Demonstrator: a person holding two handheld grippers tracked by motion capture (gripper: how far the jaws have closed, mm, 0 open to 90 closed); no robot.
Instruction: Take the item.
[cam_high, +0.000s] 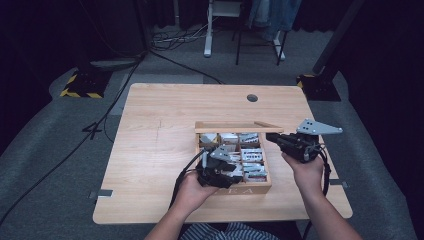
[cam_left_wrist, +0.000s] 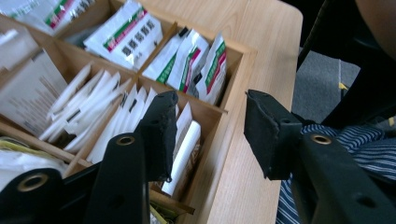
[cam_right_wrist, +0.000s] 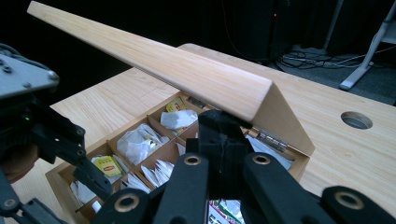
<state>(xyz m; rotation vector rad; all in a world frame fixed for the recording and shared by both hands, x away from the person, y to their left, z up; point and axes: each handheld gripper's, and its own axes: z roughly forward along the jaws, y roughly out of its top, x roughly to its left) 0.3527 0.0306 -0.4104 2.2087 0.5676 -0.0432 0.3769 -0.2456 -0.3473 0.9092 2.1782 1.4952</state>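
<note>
— Dark studio around a pale wooden counter (cam_high: 150, 150); where's the tea box (cam_high: 260, 187)?
— Centre frame; left hand-held gripper (cam_left_wrist: 210, 135) spread over its sachets (cam_left_wrist: 184, 151), nothing pinched.
— Right hand-held gripper (cam_right_wrist: 224, 140)?
— Jaws together, propping the lid (cam_right_wrist: 187, 70); a slip could drop it.

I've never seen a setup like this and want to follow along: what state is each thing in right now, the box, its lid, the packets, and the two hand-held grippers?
Light wooden compartment box: open, on the table.
Hinged wooden lid: raised, propped by the right gripper.
White paper tea packets: standing in compartments, none lifted.
Left hand-held gripper: jaws apart, straddling the box's wall, gripping nothing.
Right hand-held gripper: shut, under the lid's edge.
</note>
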